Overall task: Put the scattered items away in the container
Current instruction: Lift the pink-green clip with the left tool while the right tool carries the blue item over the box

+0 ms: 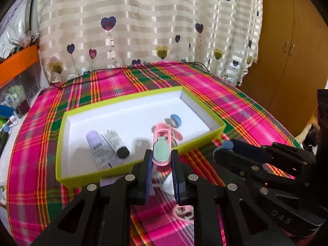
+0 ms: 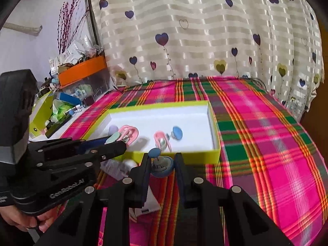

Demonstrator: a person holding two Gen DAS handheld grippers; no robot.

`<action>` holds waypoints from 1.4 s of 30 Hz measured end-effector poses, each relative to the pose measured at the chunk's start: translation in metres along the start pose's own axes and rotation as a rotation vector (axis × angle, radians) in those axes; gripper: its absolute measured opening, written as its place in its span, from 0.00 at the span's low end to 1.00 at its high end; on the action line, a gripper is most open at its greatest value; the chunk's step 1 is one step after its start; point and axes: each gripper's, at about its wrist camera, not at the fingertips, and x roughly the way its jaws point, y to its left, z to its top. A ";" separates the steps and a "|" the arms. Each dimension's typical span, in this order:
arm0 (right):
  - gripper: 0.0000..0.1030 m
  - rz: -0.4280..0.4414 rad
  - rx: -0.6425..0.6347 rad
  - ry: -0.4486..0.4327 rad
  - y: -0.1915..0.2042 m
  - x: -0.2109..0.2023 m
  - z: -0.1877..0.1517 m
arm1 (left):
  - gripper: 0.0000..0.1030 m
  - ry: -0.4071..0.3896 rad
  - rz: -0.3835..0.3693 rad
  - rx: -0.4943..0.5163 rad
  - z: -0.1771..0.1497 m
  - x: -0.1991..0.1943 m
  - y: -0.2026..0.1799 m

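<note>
Left gripper [image 1: 162, 160] pinches pink-and-mint clip [image 1: 162, 149] by its end, raised, so clip clears near wall of lime-rimmed box [image 1: 205, 102] just ahead; right gripper [image 2: 162, 164] clamps blue disc clip [image 2: 163, 167], short of same wall above plaid-covered worktop [image 2: 266, 143]; both poised for drop beside tubes [image 1: 106, 145] inside

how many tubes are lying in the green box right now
2. A lavender-capped tube and a black-capped tube lie side by side at the left end of the green box. More may be hidden by the claws.
</note>
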 end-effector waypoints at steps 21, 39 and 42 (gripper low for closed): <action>0.23 -0.023 -0.015 -0.013 -0.008 0.015 0.023 | 0.17 0.001 0.060 -0.017 0.028 0.027 0.020; 0.23 -0.027 -0.022 0.002 -0.013 0.034 0.033 | 0.17 -0.016 0.064 -0.068 0.032 0.028 0.044; 0.23 -0.029 -0.018 0.009 -0.015 0.039 0.034 | 0.17 -0.011 0.068 -0.086 0.030 0.030 0.051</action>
